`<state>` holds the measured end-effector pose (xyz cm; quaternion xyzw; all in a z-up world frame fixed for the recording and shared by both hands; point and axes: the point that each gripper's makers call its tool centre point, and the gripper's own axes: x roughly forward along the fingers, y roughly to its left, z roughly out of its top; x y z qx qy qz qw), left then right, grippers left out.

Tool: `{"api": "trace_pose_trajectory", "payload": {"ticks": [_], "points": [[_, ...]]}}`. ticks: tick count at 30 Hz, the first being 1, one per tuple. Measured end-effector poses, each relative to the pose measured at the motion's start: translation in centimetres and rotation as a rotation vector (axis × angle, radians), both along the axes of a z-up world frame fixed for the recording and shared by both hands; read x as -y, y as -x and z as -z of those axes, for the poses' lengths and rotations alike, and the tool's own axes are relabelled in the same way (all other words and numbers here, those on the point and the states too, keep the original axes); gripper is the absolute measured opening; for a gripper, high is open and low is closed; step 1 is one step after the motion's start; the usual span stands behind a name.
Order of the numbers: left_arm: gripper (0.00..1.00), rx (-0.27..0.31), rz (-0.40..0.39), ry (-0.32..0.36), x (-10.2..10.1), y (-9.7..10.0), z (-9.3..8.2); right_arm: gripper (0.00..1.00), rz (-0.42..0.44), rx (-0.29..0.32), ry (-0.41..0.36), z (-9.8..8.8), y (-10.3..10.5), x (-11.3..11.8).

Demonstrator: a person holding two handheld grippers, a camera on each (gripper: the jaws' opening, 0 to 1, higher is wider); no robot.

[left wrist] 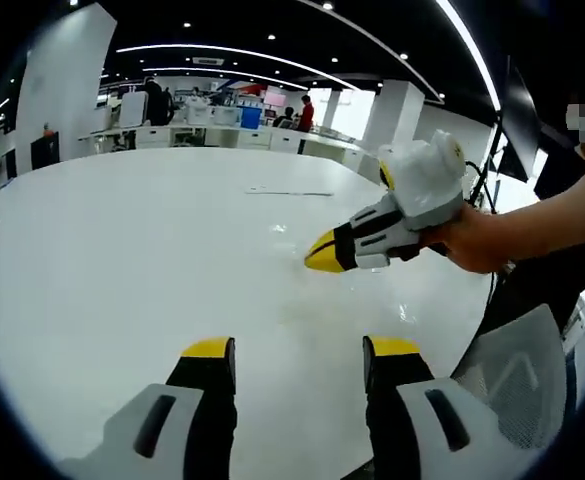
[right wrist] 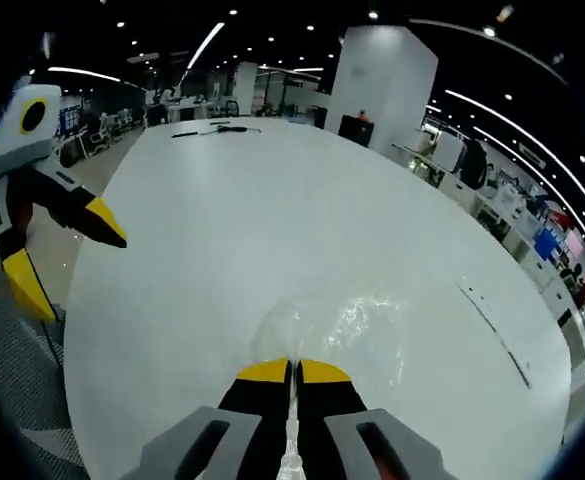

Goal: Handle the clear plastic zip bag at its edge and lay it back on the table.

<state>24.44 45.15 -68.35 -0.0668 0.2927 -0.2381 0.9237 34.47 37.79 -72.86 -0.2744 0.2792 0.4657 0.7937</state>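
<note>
The clear plastic zip bag [right wrist: 357, 318] lies flat and glossy on the white table [right wrist: 272, 210], just ahead of my right gripper [right wrist: 293, 372]. Its jaws are shut, and the bag's near edge runs in between them. In the left gripper view, a hand [left wrist: 477, 240] holds the right gripper [left wrist: 322, 255] low over the table, its yellow tips together. The bag [left wrist: 397, 300] shows there only as faint glare. My left gripper [left wrist: 300, 350] is open with nothing between its fingers, hovering over the table's near part. It also appears at the left edge of the right gripper view [right wrist: 70, 258], off the bag.
A thin dark strip [left wrist: 287, 192] lies on the table [left wrist: 122, 250] farther out. Black cables [right wrist: 212, 128] rest at its far end. A grey mesh chair [left wrist: 517, 385] stands by the table's edge. Desks and people fill the office behind.
</note>
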Motion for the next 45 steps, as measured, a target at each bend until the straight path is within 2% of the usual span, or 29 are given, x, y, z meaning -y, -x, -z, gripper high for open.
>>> {"api": "trace_pose_trajectory", "payload": {"ticks": [5,7,9,19,32,41,45], "points": [[0.49,0.017,0.004,0.001,-0.1,-1.2,-0.8,0.0,-0.055,0.037,0.028,-0.7,1.7,0.0],[0.49,0.024,0.008,-0.001,0.2,-1.6,-1.4,0.0,-0.055,0.035,0.022,-0.8,1.9,0.1],[0.49,0.028,0.013,-0.003,0.3,-1.9,-1.3,0.0,-0.057,0.039,0.019,-0.9,1.8,0.1],[0.48,0.04,0.005,0.005,0.2,-3.9,-1.8,0.0,-0.124,0.061,0.036,-1.4,4.3,-0.2],[0.46,0.051,-0.004,-0.004,-0.4,-6.6,-2.4,0.0,-0.169,0.074,0.039,-1.6,6.0,-0.9],[0.44,0.038,-0.004,-0.007,-0.2,-7.9,-2.2,0.0,-0.214,0.098,0.058,-2.0,7.4,-1.4],[0.44,0.027,-0.006,0.003,0.1,-8.6,-2.2,0.0,-0.235,0.106,0.065,-2.4,8.7,-1.6]]}}
